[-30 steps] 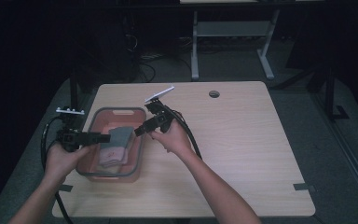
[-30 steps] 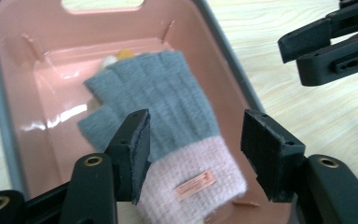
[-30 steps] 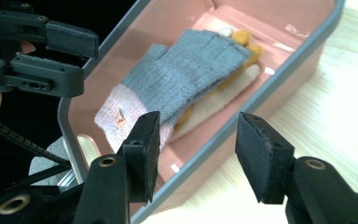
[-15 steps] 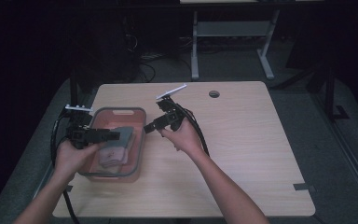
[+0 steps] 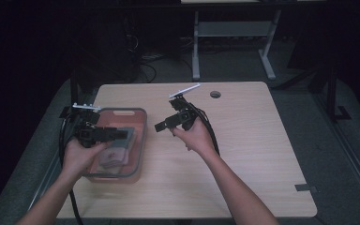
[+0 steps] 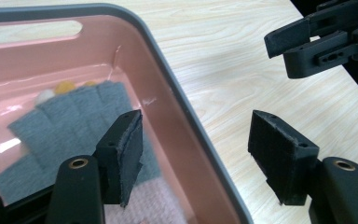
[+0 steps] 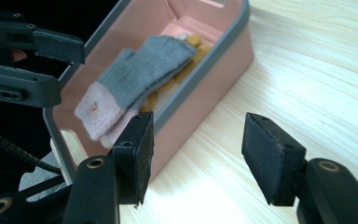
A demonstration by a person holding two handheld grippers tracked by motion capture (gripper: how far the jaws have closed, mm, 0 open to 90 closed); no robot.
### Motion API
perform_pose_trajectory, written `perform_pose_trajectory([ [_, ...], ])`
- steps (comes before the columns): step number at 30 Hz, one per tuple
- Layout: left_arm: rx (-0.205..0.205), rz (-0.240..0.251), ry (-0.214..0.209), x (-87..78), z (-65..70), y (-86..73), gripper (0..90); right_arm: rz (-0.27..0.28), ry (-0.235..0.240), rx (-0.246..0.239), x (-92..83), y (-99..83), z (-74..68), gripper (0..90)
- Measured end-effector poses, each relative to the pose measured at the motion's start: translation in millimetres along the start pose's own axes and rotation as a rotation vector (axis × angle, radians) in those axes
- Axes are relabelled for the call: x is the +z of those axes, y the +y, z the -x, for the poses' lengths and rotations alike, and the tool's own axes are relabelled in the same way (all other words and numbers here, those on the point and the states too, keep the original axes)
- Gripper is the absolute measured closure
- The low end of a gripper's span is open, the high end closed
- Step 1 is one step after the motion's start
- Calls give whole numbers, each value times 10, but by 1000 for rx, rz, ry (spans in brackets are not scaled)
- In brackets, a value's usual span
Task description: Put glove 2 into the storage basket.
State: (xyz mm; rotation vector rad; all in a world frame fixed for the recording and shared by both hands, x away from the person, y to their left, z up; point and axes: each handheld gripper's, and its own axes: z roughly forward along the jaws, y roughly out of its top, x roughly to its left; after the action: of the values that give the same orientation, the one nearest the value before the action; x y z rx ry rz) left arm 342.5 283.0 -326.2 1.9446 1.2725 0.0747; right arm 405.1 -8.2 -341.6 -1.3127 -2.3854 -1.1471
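Socks done: grey-and-pink knitted sock (image 7: pixel 130 88) lies in the pink plastic bin (image 5: pixel 140 136); both hand-held grippers, left (image 6: pixel 196 158) and right (image 7: pixel 196 161), just spreading, empty beside it. Next, probably another item.

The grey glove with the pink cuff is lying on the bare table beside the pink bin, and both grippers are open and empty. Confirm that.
Not quite. The grey glove with the pink cuff lies inside the pink bin, not on the table, as the right gripper view shows. The rest holds: left gripper and right gripper are open and empty, their jaws having just been opening.
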Motion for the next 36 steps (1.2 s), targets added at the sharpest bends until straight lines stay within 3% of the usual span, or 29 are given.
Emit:
perform_pose_trajectory([
  [17, 27, 2, -46, 175, 217, 116, 297, 41, -29, 47, -334, -169, 291, 415],
  [36, 77, -1, -88, 380, 470, 206, 257, 70, -59, 90, -612, -366, 508, 401],
])
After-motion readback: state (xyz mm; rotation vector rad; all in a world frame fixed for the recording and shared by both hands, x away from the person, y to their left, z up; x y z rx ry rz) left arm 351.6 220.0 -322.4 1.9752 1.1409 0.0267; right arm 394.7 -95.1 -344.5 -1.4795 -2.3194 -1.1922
